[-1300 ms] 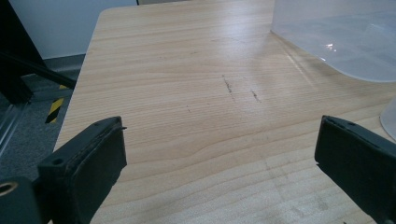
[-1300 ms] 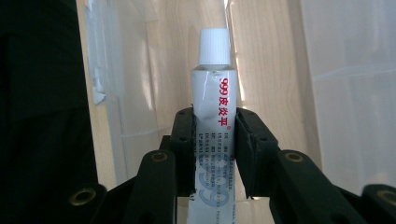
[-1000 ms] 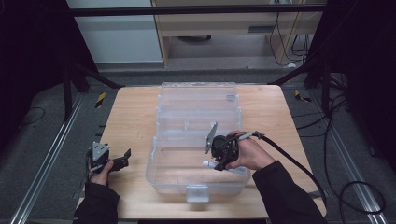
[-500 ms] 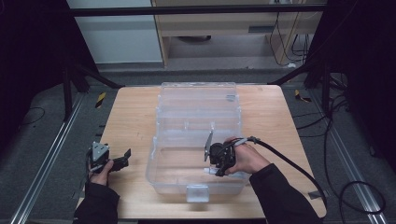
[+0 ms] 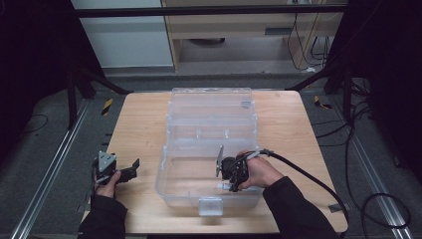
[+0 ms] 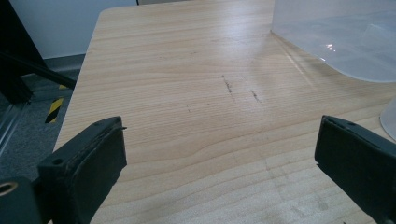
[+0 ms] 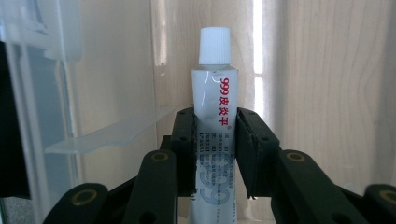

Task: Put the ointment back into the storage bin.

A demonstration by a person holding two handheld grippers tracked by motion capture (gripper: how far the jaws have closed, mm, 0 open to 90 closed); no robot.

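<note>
Clamping the white tube (image 7: 212,140) along its length, cap pointing away, the right gripper (image 5: 230,179) hangs inside the clear box (image 5: 209,149), while the left gripper (image 5: 122,172) rests wide open and empty.

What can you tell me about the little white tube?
The tube is small and white, soft-looking plastic, with a ribbed white screw cap on its far end, closed. Red "999" and Chinese characters run down its side, with grey print lower down. The right hand-held gripper is shut on its middle, both black pads pressing its sides. It is held inside the clear plastic box, cap pointing at the bottom.
</note>
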